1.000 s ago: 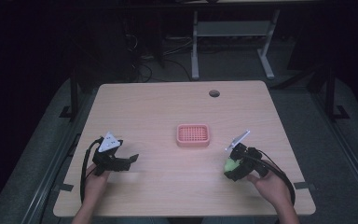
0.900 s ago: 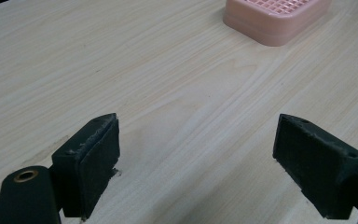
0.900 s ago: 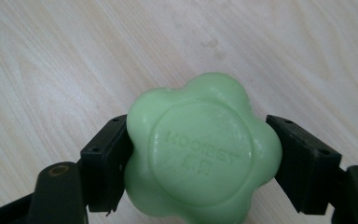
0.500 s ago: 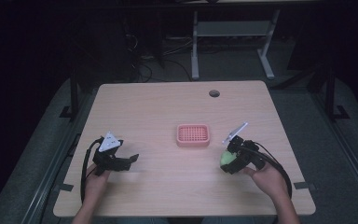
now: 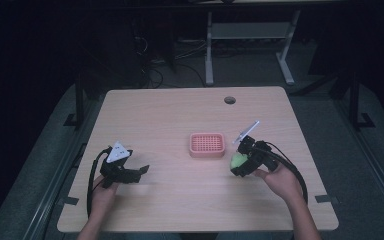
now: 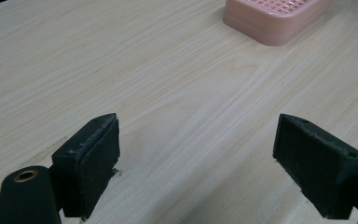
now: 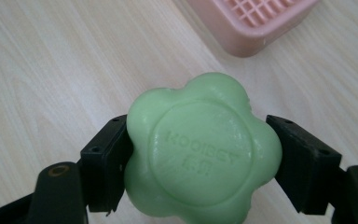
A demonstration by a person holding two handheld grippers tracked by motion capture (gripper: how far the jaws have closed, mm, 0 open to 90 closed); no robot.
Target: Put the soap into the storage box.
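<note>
Wooden and pale, the counter (image 5: 180, 120) carries a pink soap dish (image 5: 207, 144) near its middle, and the grid of this dish is seen to be empty. To the right of the dish, just beside it, the right gripper (image 5: 240, 162) is held by a hand, and its fingers (image 7: 103, 163) are clenched on a green flower-shaped soap (image 7: 203, 151), which is lifted a little above the wood. The pick-up is judged as done; the soap remains to be carried over the dish and laid down on it. Far to the left, the left gripper (image 5: 142, 171) is held low, its fingers (image 6: 91, 161) spread apart and grasping nothing.
</note>
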